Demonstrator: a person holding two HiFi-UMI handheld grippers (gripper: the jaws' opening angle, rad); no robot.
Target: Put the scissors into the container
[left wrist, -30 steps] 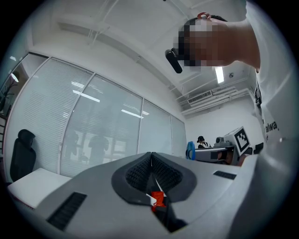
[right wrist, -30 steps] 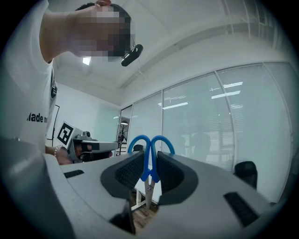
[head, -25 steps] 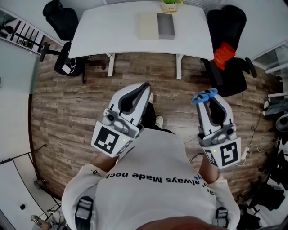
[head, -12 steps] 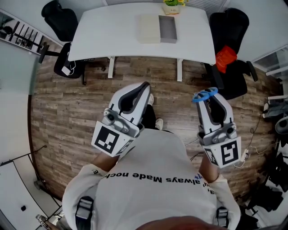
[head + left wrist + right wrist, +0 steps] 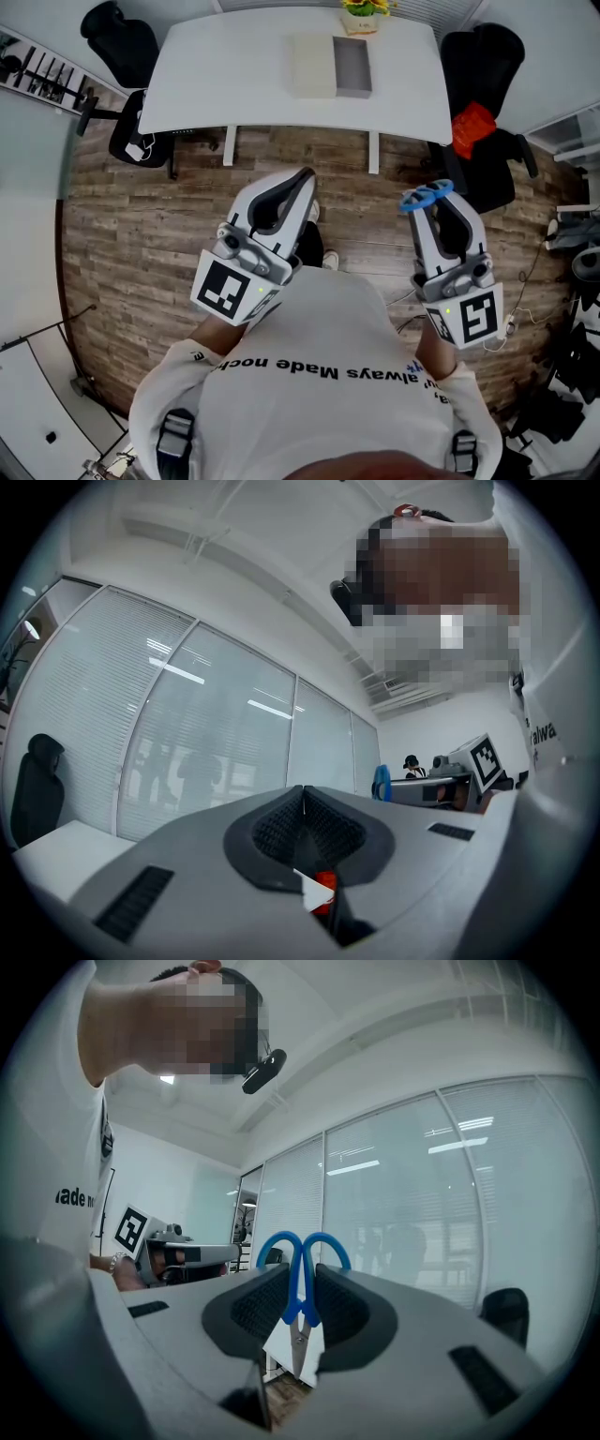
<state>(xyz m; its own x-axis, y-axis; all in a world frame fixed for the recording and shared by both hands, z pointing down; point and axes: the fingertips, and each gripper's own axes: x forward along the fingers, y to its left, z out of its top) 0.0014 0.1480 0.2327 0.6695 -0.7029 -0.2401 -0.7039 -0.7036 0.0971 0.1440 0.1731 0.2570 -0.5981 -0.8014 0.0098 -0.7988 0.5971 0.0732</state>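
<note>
The right gripper (image 5: 431,204) is held at chest height over the wood-plank floor (image 5: 141,216), its ribbed dark pads clamped on the scissors (image 5: 300,1283). The two blue plastic handle loops stick up past the jaw tips, and the bare metal blades hang down between the pads. The left gripper (image 5: 302,180) is level with it and well apart; its jaws are pressed together with nothing between them.

The container (image 5: 352,66), an open grey rectangular box, sits on the white desk (image 5: 234,75) towards its far edge, a little right of centre. A flat beige box (image 5: 310,66) of much the same size lies against the container's left side. A small potted plant (image 5: 364,11) stands at the far edge just behind the container.

Open floor lies between the grippers and the desk's near edge. A black office chair (image 5: 122,37) stands off the desk's left end. Another black chair (image 5: 478,56) at the right end carries something red and crumpled (image 5: 472,128). Cables lie on the floor to the far right.
</note>
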